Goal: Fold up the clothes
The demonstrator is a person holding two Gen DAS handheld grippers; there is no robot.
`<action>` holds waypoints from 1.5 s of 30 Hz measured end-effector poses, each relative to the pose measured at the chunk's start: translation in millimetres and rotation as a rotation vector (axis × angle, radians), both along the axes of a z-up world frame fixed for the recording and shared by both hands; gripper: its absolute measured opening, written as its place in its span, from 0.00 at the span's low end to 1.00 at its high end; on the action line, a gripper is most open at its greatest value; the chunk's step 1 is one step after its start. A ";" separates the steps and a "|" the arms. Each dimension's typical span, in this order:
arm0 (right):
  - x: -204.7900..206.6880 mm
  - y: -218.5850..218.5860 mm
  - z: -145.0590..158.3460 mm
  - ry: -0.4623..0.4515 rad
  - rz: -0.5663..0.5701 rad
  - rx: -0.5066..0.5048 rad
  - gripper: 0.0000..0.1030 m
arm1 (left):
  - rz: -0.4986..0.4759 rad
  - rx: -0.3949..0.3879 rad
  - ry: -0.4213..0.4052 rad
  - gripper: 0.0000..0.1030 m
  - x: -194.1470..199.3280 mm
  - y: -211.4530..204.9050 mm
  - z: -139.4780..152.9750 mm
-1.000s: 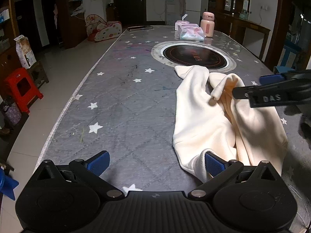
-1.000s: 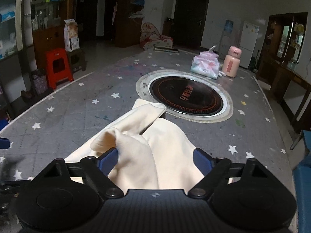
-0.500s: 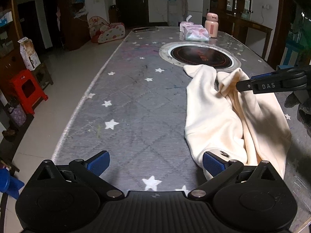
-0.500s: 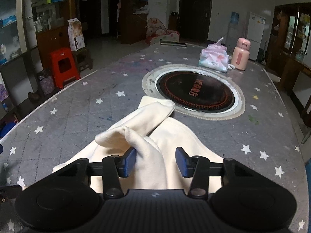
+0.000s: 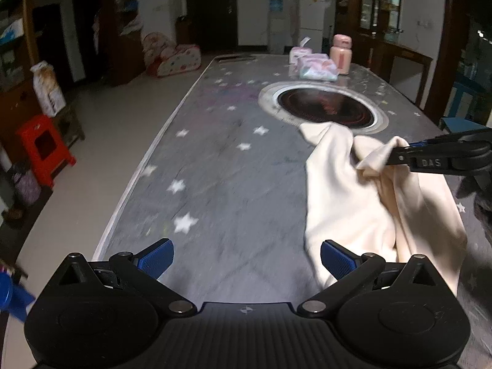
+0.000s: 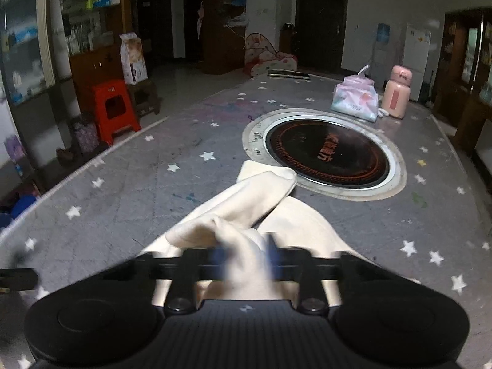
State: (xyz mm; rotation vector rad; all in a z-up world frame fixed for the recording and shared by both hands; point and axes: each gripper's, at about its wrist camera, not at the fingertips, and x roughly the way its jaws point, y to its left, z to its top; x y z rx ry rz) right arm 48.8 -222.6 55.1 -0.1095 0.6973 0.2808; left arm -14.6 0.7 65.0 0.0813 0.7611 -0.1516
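Gripping a bunched ridge of the cream garment (image 6: 246,215), the right gripper (image 6: 246,261) has its jaws pinched tight on the cloth, and from the left wrist view the same gripper (image 5: 396,158) shows side-on with a peak of fabric lifted off the table (image 5: 233,184). The left gripper (image 5: 246,258) hangs with its jaws spread wide and nothing between them, its right pad just beside the near edge of the garment (image 5: 353,203). The garment lies crumpled along the right side of the starred grey table, its far end touching the rim of the round cooktop (image 6: 332,150) set into the surface. This looks like the early step of the fold: one point is taken, the other not yet. The next move likely calls for the left gripper to close on the near hem so the cloth can be drawn flat between the two. Which part of the garment is which, sleeve or leg or hem, is hard to tell from the folds, and motion blur smears the right gripper's pads. The garment's near right corner is cut off behind the left gripper's body.
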 end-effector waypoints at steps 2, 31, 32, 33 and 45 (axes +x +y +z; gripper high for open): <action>-5.5 -8.6 5.2 -0.025 -0.021 0.022 0.08 | -0.022 -0.005 -0.007 1.00 10.2 -7.2 -2.4; -201.7 -230.7 15.6 -0.057 -0.659 -0.025 0.31 | -0.304 -0.103 0.032 0.31 64.9 -78.1 -36.9; -202.4 -229.7 19.6 -0.071 -0.652 -0.025 0.37 | -0.315 -0.121 0.032 0.24 63.3 -77.9 -36.4; -201.6 -224.0 25.0 -0.086 -0.634 -0.026 0.37 | -0.318 -0.130 0.026 0.18 60.4 -77.3 -35.4; -164.6 -142.3 8.2 -0.001 -0.277 0.023 0.44 | -0.253 -0.099 -0.042 0.40 75.0 -66.7 -10.3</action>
